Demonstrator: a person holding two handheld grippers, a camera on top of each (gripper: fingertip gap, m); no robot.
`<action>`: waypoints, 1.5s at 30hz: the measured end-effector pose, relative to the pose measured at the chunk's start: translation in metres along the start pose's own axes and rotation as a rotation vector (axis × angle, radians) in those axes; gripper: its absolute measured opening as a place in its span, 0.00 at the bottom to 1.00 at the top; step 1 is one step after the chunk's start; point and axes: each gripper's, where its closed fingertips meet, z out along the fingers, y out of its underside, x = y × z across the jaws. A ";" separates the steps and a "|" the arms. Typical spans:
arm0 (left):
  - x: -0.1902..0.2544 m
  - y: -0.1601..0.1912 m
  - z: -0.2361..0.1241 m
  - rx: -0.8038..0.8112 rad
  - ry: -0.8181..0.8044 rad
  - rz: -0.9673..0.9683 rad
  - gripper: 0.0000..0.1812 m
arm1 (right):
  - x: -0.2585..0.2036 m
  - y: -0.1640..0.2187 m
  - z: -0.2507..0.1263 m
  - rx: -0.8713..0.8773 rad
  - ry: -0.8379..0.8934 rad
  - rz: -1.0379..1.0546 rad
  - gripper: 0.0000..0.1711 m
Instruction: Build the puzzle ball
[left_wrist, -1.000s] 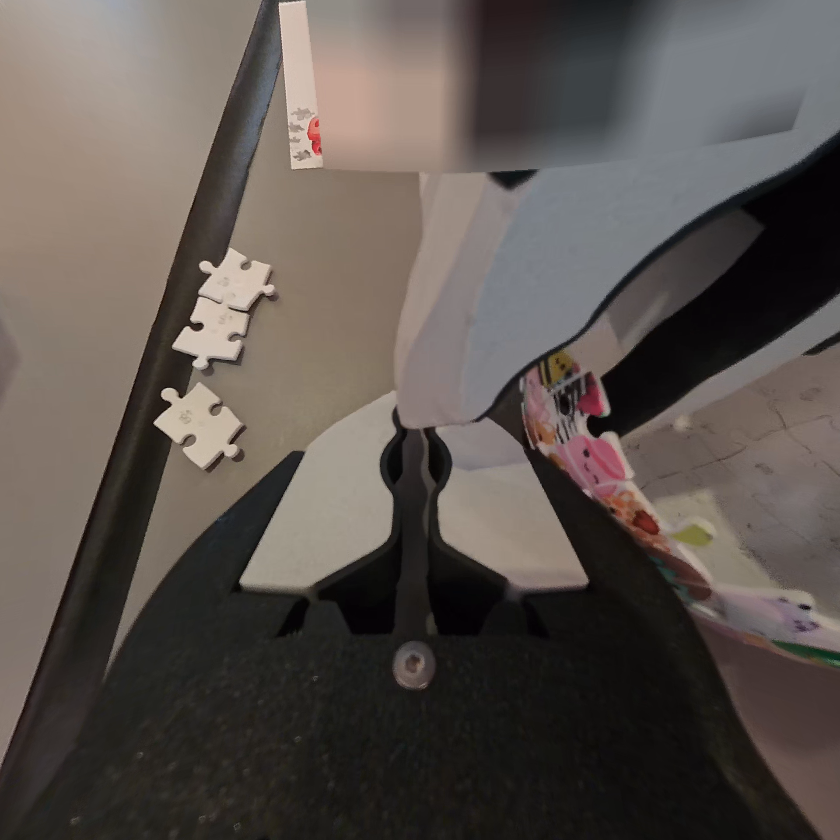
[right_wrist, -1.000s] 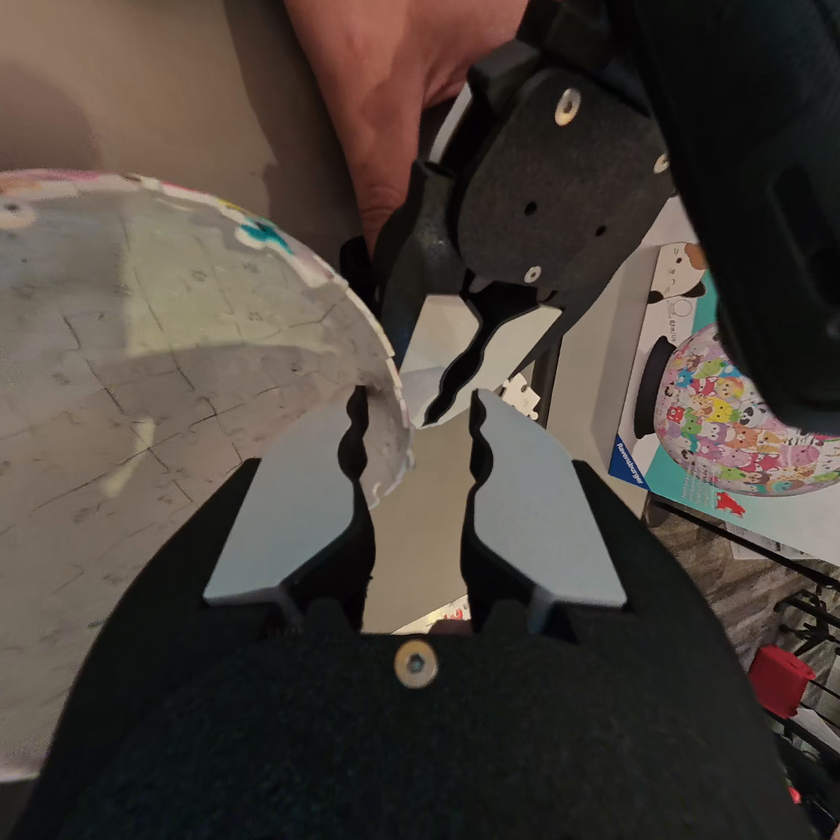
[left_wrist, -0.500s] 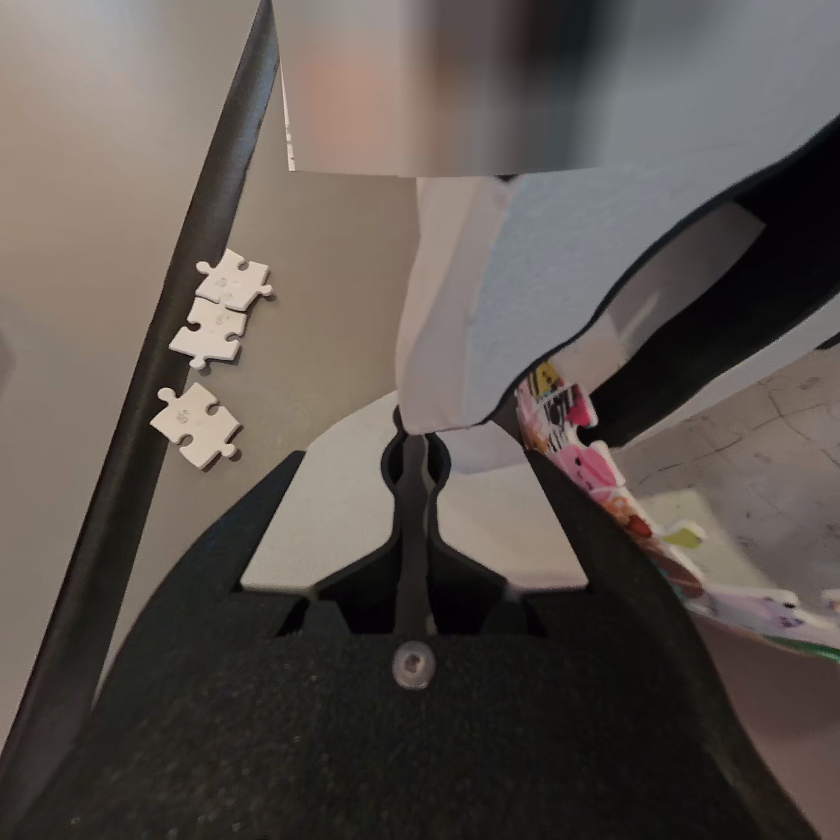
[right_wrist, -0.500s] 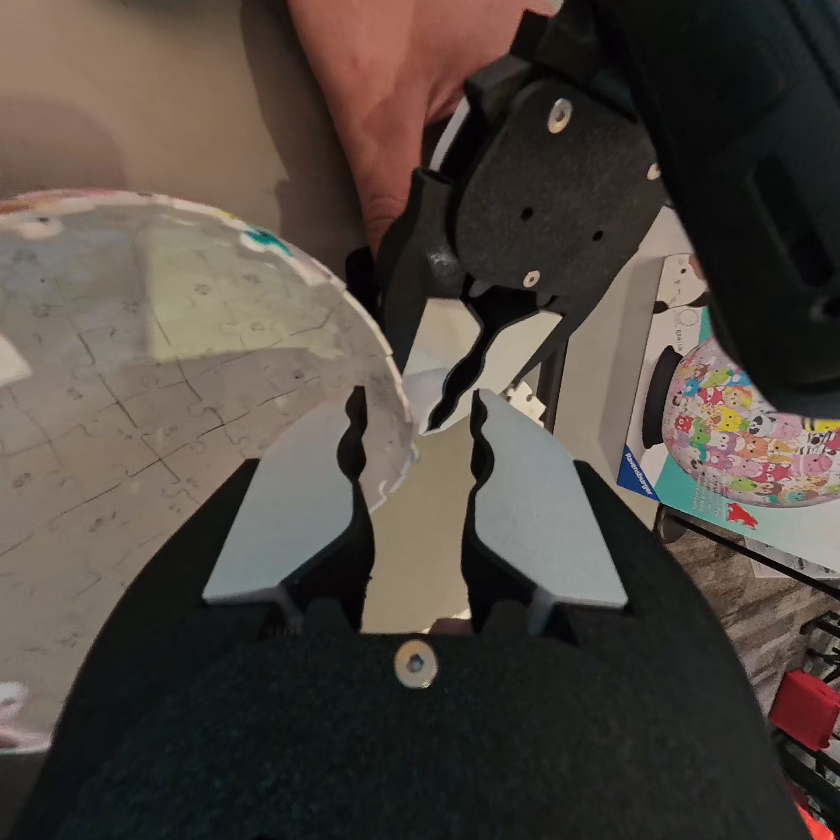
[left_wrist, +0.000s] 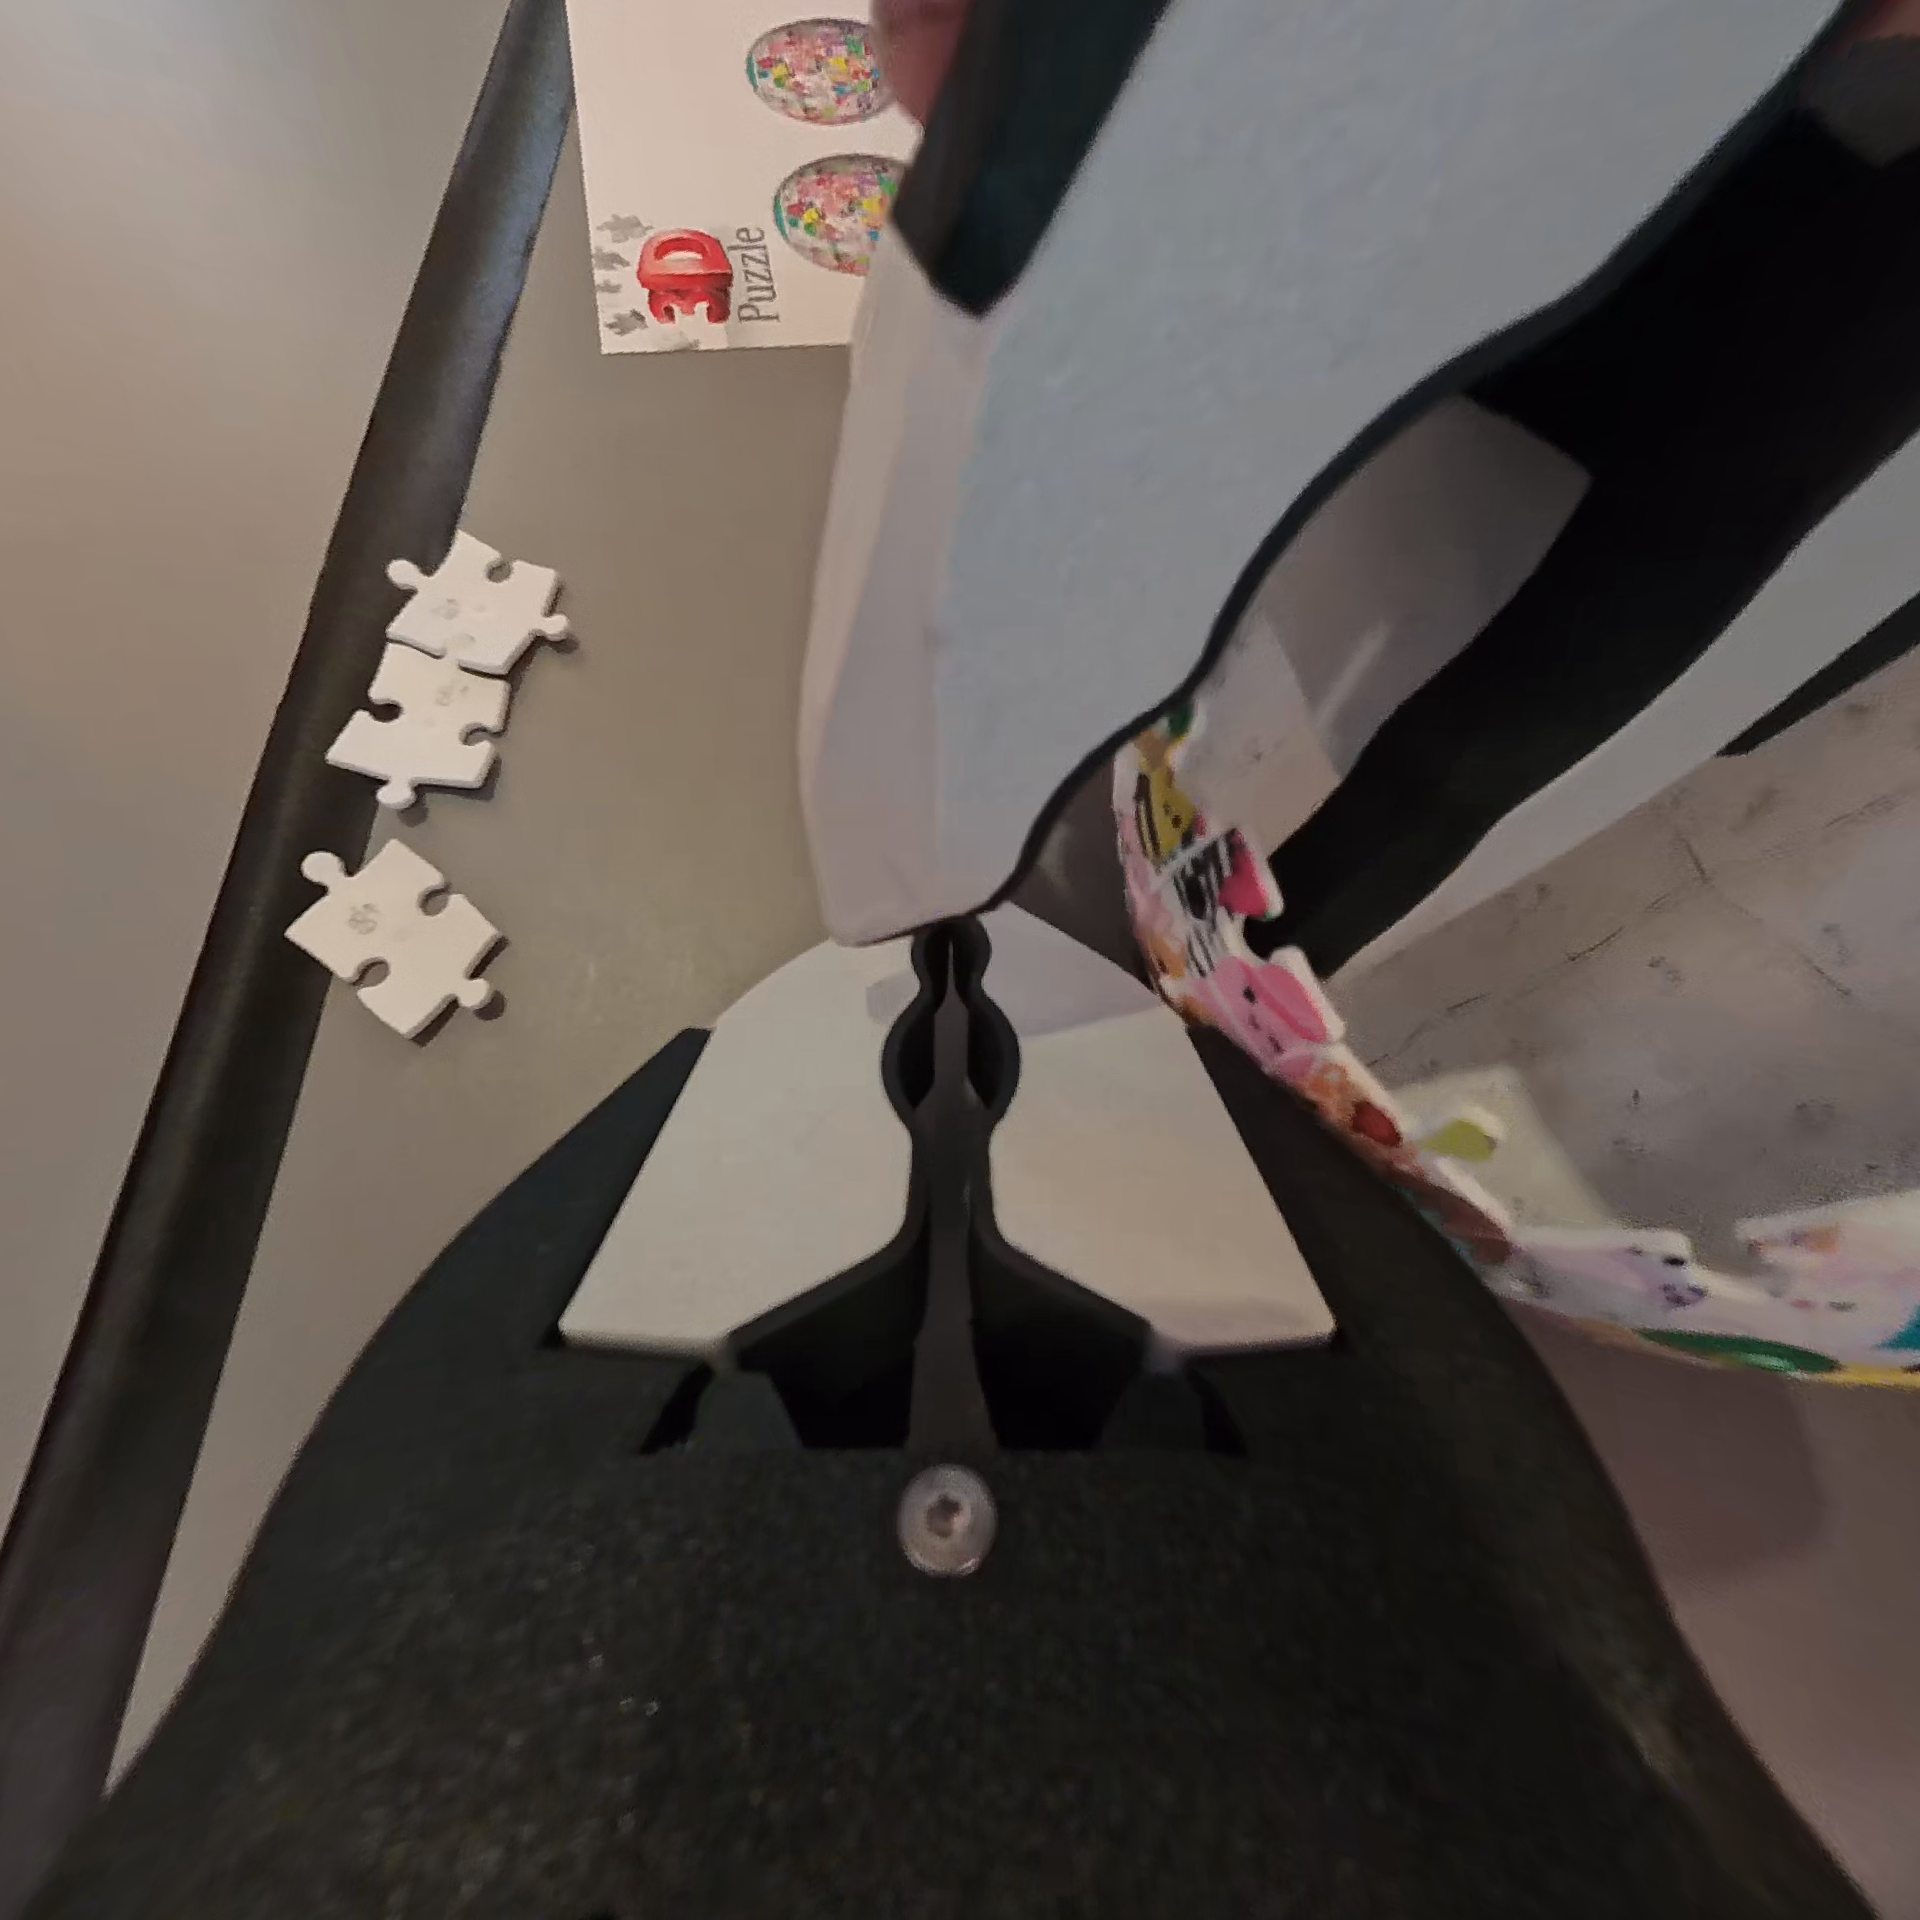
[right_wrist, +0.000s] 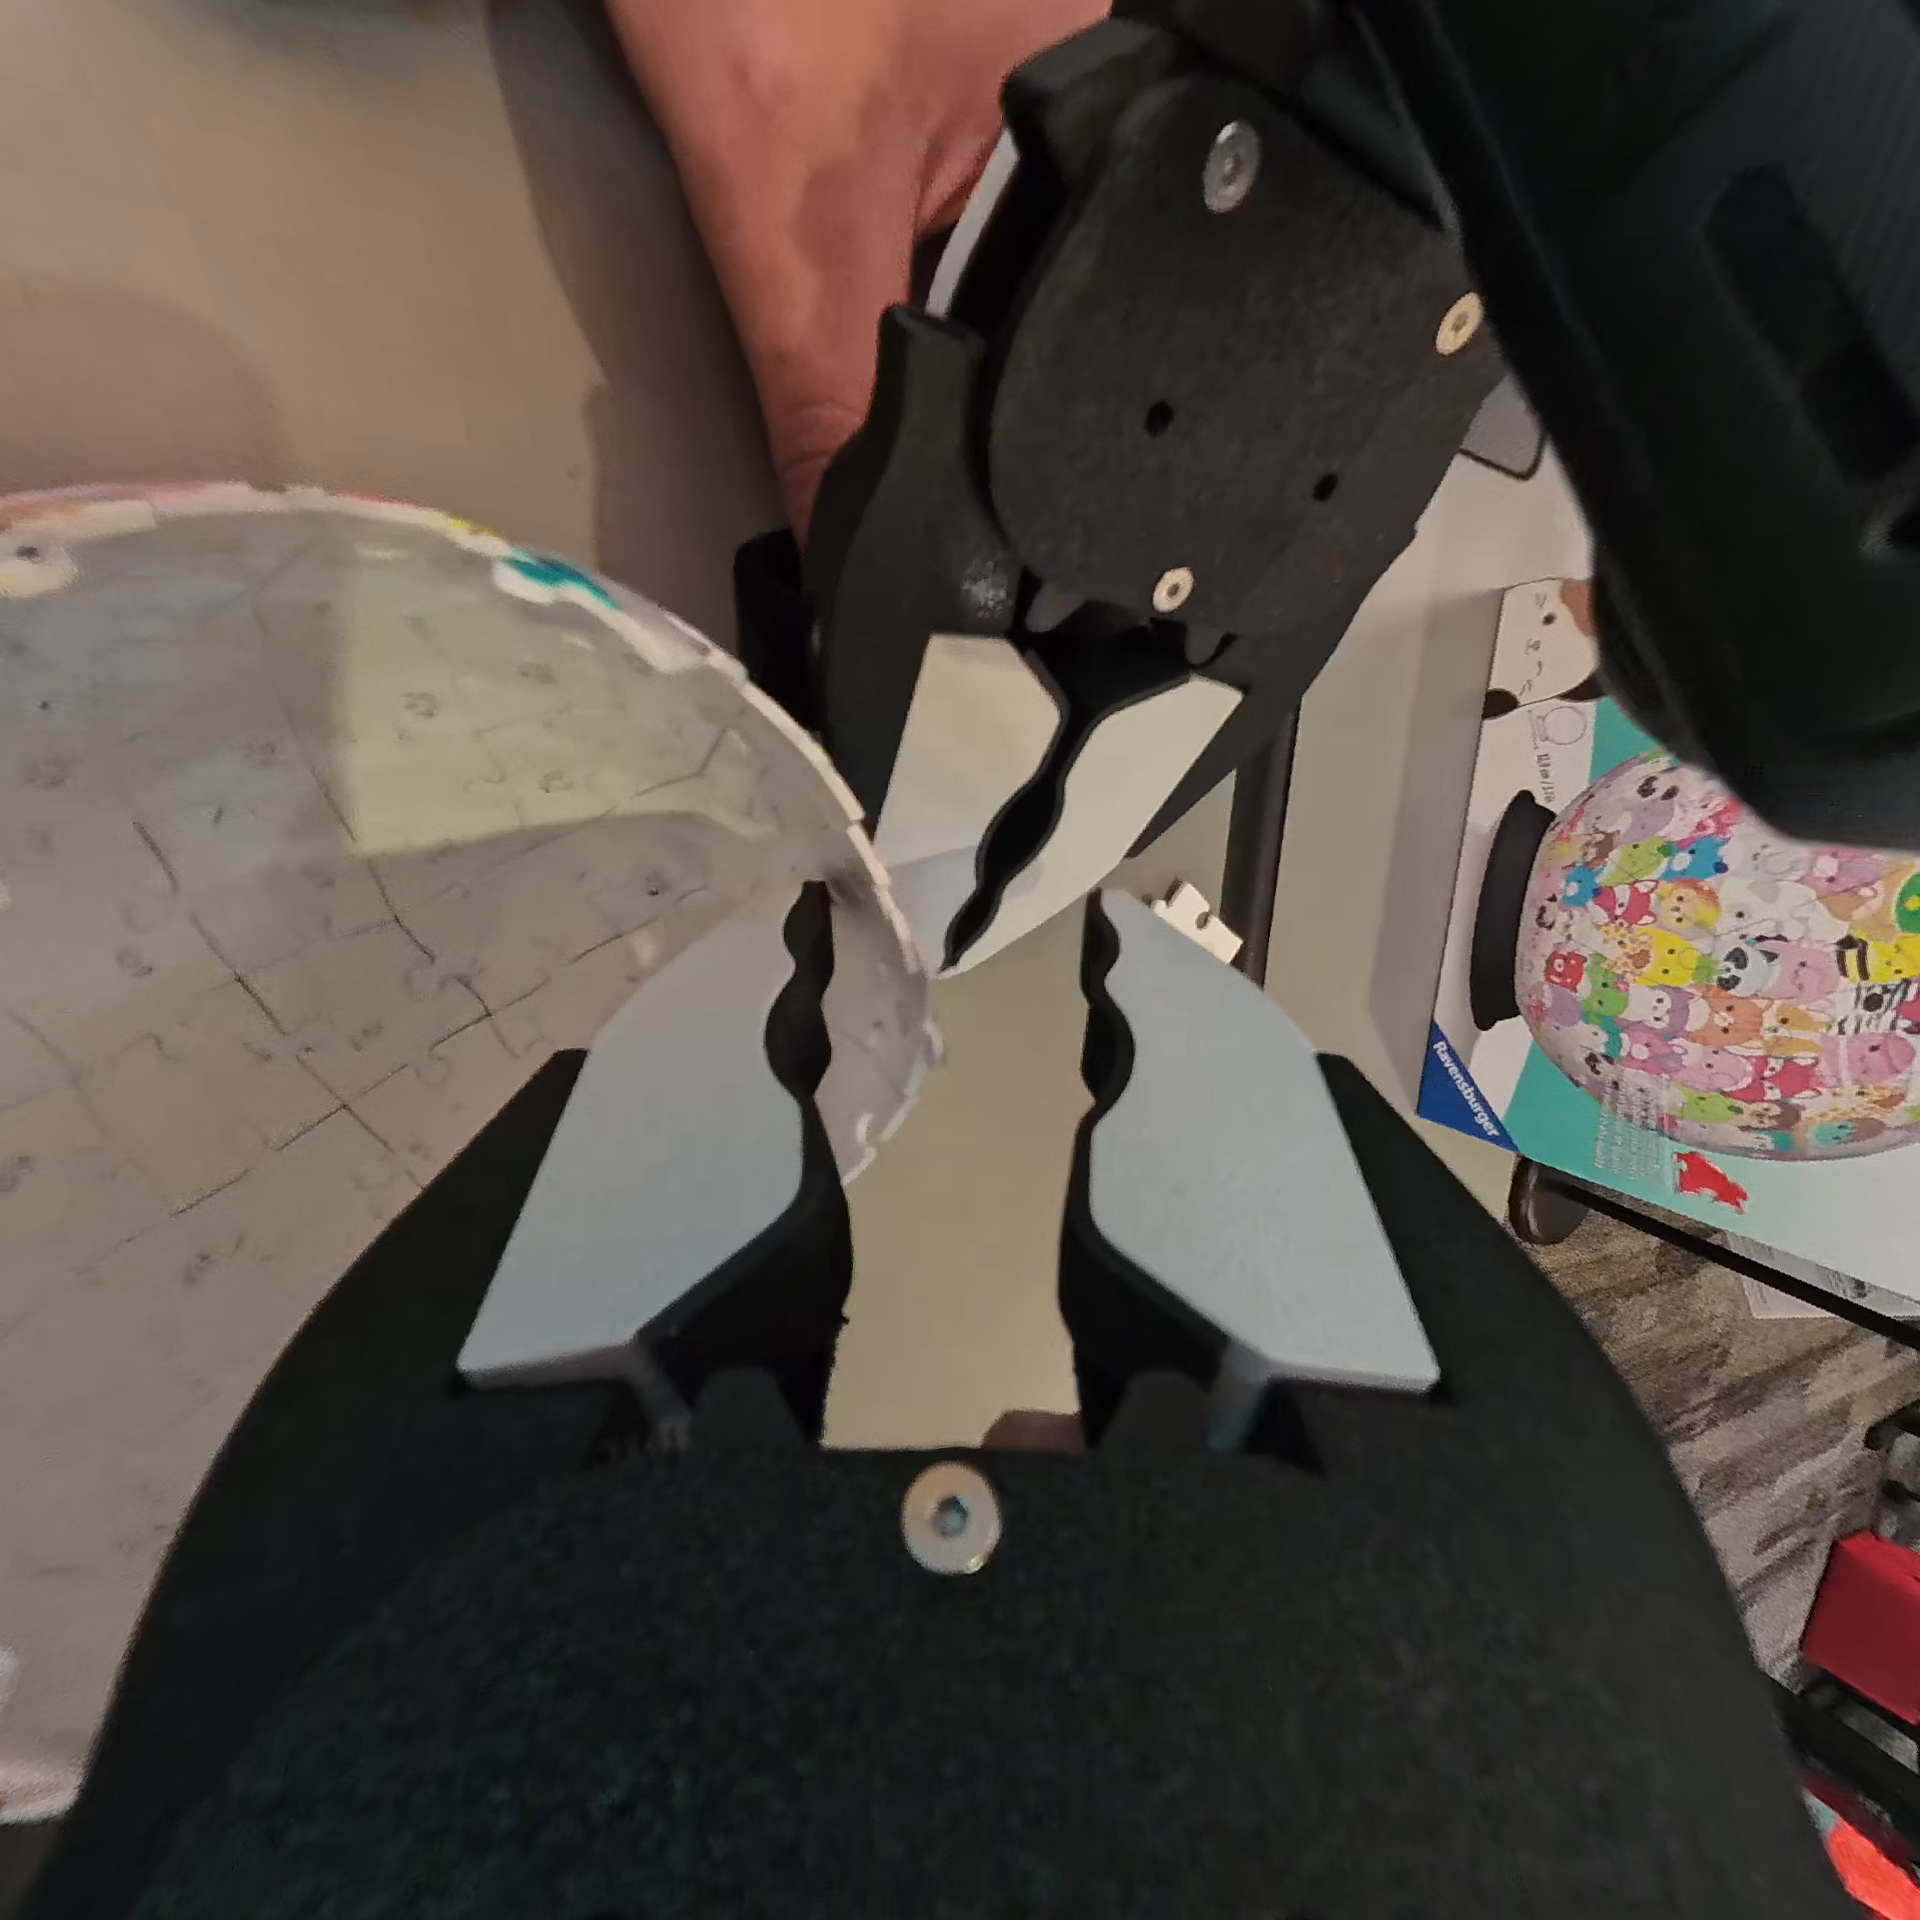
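The half-built puzzle ball (right_wrist: 364, 935) is an open shell, grey inside with a colourful cartoon outside (left_wrist: 1257, 997). My right gripper (right_wrist: 961, 899) is open, and the shell's rim sits between its fingers against the left finger (right_wrist: 686, 1122). My left gripper (left_wrist: 948, 940) is shut, with nothing visible between its jaws. Its tips touch or nearly touch the right gripper's pale finger (left_wrist: 1143, 468) beside the shell's rim. It also shows in the right wrist view (right_wrist: 966, 935), held by a hand (right_wrist: 810, 208). Three white loose pieces (left_wrist: 395, 935) lie face down on the grey table.
A black bar (left_wrist: 312, 779) runs diagonally along the table's left side, beside the loose pieces. A printed leaflet (left_wrist: 717, 156) lies at the far end. The puzzle box (right_wrist: 1662, 1039) stands to the right. One loose piece (right_wrist: 1195, 914) shows past my right fingers. There is about 5 cm between the tips of the two grippers.
The shell has dropped lower and turned a little in the right wrist view. Both grippers stay tip to tip at its rim. The leaflet now shows clearly in the left view.
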 end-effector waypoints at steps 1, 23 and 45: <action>0.000 0.000 0.000 -0.002 0.000 0.002 0.00 | 0.000 0.000 0.000 0.001 -0.002 -0.001 0.26; 0.003 0.000 -0.015 0.065 0.045 -0.090 0.00 | -0.012 -0.018 -0.006 0.148 -0.265 -0.201 0.15; 0.011 0.007 -0.016 0.038 0.069 -0.081 0.00 | -0.006 -0.014 0.005 0.109 -0.178 -0.194 0.20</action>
